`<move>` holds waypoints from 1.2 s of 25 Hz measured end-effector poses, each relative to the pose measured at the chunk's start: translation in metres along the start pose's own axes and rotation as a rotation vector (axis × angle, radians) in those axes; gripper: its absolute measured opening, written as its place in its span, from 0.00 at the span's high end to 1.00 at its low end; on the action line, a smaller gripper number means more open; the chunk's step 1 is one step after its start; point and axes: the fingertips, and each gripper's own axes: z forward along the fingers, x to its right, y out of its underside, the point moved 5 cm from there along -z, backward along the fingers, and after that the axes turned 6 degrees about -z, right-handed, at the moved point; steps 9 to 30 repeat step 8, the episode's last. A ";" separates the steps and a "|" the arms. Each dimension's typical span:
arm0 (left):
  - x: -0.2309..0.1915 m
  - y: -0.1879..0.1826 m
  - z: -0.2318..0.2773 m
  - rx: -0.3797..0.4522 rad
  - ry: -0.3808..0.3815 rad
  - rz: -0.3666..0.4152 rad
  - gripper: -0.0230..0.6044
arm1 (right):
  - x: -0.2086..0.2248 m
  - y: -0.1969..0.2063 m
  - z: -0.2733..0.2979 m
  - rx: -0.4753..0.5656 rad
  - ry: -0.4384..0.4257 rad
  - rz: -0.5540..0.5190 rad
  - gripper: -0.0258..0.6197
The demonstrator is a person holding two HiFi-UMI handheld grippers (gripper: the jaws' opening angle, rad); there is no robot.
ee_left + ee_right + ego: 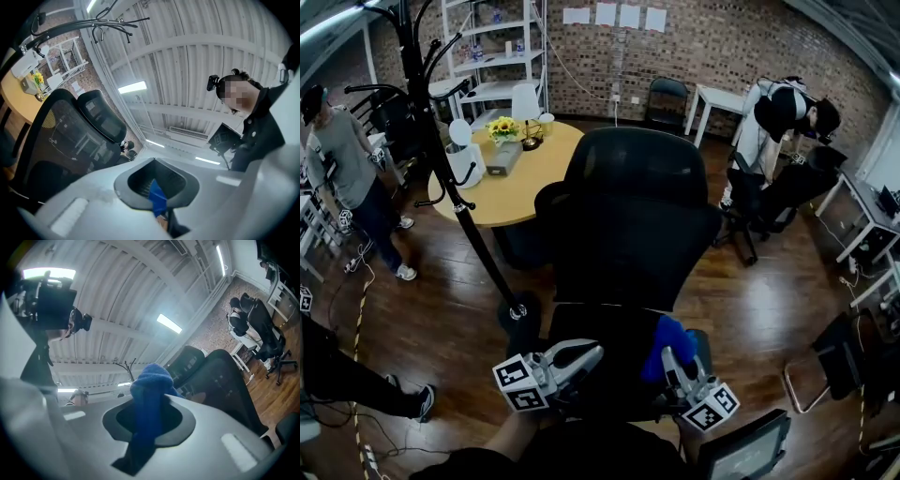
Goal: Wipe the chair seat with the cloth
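The right claw point(679, 364) is squeezing the soft blue cloth point(667, 337) over the black mesh chair's seat point(605, 328), near its right edge. The left claw point(592, 353) is looking shut and empty, I think.

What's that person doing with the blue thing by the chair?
A person is getting ready to wipe the black mesh office chair. Their right gripper pinches a fluffy blue cloth, held up over the front of the chair's dark seat, not pressed on it. The left gripper, jaws together, sits beside it.
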 end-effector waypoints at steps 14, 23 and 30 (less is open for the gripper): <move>0.002 0.005 0.002 -0.022 -0.009 0.002 0.96 | -0.005 0.002 0.000 -0.008 -0.021 -0.014 0.87; 0.002 0.005 0.002 -0.022 -0.009 0.002 0.96 | -0.005 0.002 0.000 -0.008 -0.021 -0.014 0.87; 0.002 0.005 0.002 -0.022 -0.009 0.002 0.96 | -0.005 0.002 0.000 -0.008 -0.021 -0.014 0.87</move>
